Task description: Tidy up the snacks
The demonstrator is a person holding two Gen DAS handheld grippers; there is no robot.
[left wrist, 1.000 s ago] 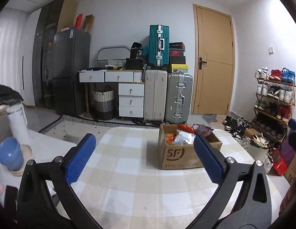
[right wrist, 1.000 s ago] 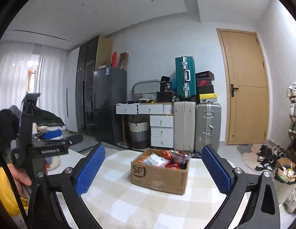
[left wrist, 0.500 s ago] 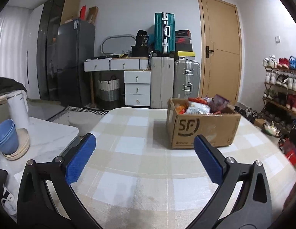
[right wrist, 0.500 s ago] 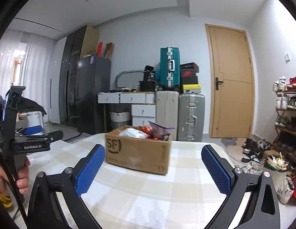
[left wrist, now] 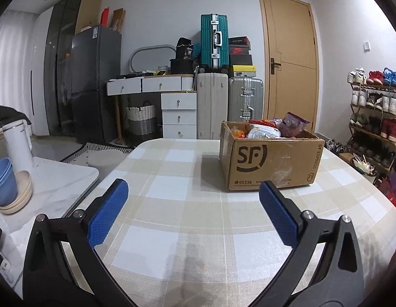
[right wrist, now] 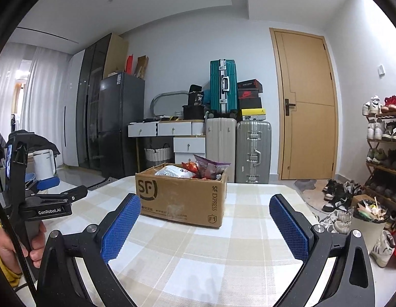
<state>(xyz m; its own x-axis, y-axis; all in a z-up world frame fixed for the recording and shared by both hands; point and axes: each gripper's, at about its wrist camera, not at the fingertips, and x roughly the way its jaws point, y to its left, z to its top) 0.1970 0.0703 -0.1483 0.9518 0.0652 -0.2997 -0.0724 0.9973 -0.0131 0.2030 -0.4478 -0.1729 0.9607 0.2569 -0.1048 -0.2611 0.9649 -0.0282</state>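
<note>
A brown cardboard box [left wrist: 269, 162] [right wrist: 180, 199] printed "SF" stands on the checked tablecloth [left wrist: 185, 220] [right wrist: 249, 232], stuffed with several snack bags [left wrist: 270, 128] [right wrist: 195, 168]. My left gripper [left wrist: 192, 212] is open just above the table, with the box a little ahead and to its right. My right gripper [right wrist: 204, 226] is open too, with the box ahead and slightly left, between its fingers in the view. Nothing is held. In the right wrist view the left gripper's body [right wrist: 44, 199] shows at the far left in a hand.
Left of the table is a white marble counter [left wrist: 54, 179] with stacked blue bowls [left wrist: 2, 181] and a white kettle [left wrist: 19, 140]. Behind stand drawers [left wrist: 178, 110], suitcases [left wrist: 245, 99], a fridge [left wrist: 93, 81] and a door [left wrist: 290, 58]. A shoe rack [left wrist: 374, 112] fills the right.
Both grippers have dropped lower and come closer to the table, so the box looks larger and nearer. Both stayed open and empty.
</note>
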